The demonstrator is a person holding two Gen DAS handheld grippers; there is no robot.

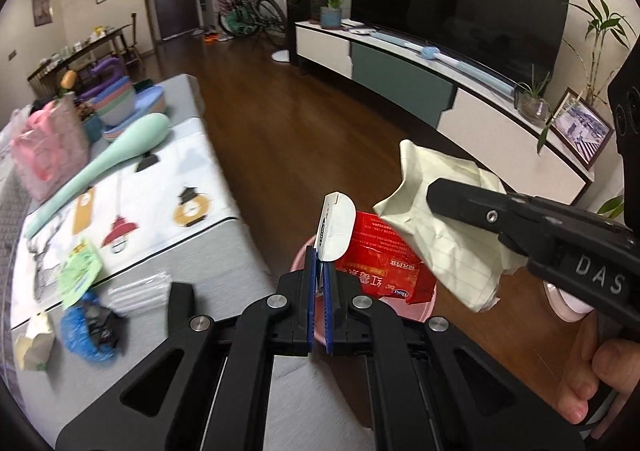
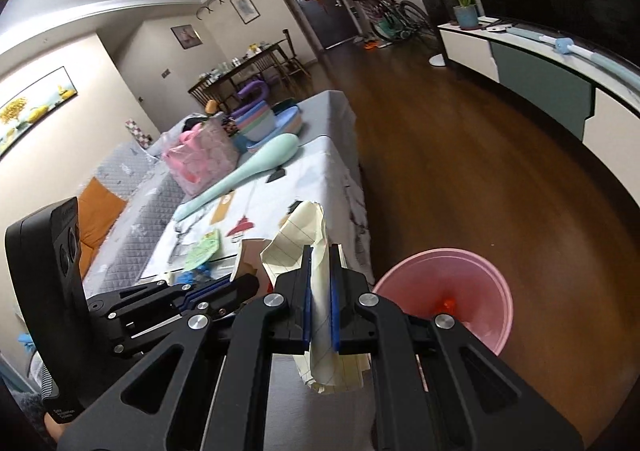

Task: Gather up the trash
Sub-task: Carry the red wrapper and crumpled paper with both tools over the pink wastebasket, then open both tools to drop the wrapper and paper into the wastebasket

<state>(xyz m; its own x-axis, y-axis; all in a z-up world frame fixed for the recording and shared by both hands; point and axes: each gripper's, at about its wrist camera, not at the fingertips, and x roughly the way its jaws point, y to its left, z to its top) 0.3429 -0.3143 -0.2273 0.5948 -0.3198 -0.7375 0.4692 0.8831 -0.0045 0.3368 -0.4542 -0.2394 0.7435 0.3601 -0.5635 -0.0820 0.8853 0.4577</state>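
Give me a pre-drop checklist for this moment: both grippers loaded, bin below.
1. Left gripper shut on the red packet: ok.
2. Right gripper shut on the paper: ok.
3. Bin upright with its mouth open: ok.
4. Packet over the bin's mouth: ok in the left view.
5. Paper over the bin's mouth: not ok; in the right view the bin sits off to the right of it.
6. Trash left on the table, such as the blue wad: not ok, still to collect.
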